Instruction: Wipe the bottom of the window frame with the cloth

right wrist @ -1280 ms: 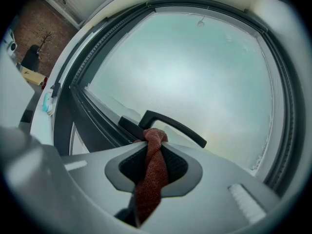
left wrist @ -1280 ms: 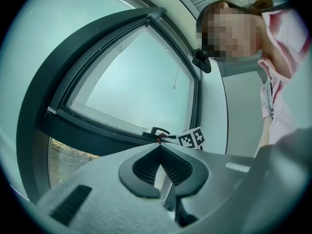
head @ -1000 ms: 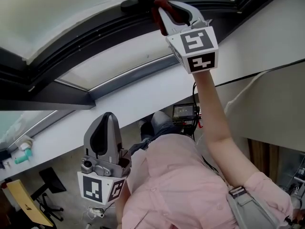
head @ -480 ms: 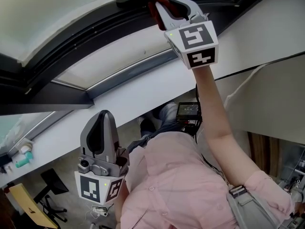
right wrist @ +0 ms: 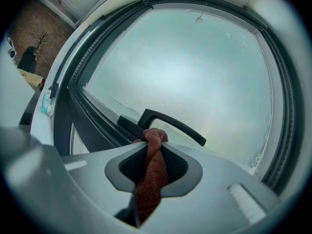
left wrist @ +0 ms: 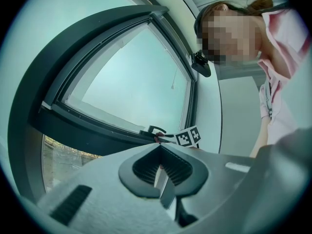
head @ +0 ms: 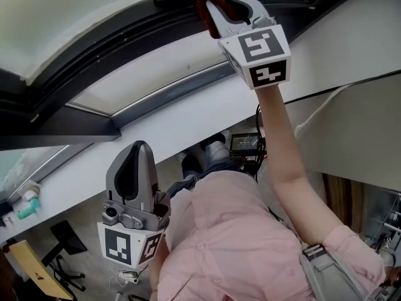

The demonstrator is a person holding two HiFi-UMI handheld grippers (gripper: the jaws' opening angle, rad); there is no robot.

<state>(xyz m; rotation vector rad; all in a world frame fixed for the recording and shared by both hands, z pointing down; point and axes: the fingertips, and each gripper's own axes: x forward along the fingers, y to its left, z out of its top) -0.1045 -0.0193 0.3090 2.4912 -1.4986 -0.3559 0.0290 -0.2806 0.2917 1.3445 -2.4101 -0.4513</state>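
Barely a shift this last second: the right gripper (head: 220, 10) has crept a touch higher along the dark window frame (head: 94, 80), and it's still parked right by the handle (right wrist: 170, 123). We'd call that a wipe only just getting going, or paused at the handle. Most of the bottom rail looks still to be covered.

Its jaws are clamped on the red cloth (right wrist: 152, 172). The left gripper (head: 138, 158) has hardly budged, hanging low in front of the person's shirt (head: 232, 243), well apart from the window. Its jaws are pressed together with nothing between them.

The head view gives us only a scrap of red poking past the right gripper's jaws. The right gripper view tells us more: the cloth is twisted into a rope, and its bunched tip sits just under the handle, at the frame. Whether it actually presses on the rail, we can't tell.

The left gripper view looks up from below and takes in the whole pane. It puts the right gripper's marker cube (left wrist: 188, 137) beside the handle on the lower rail.
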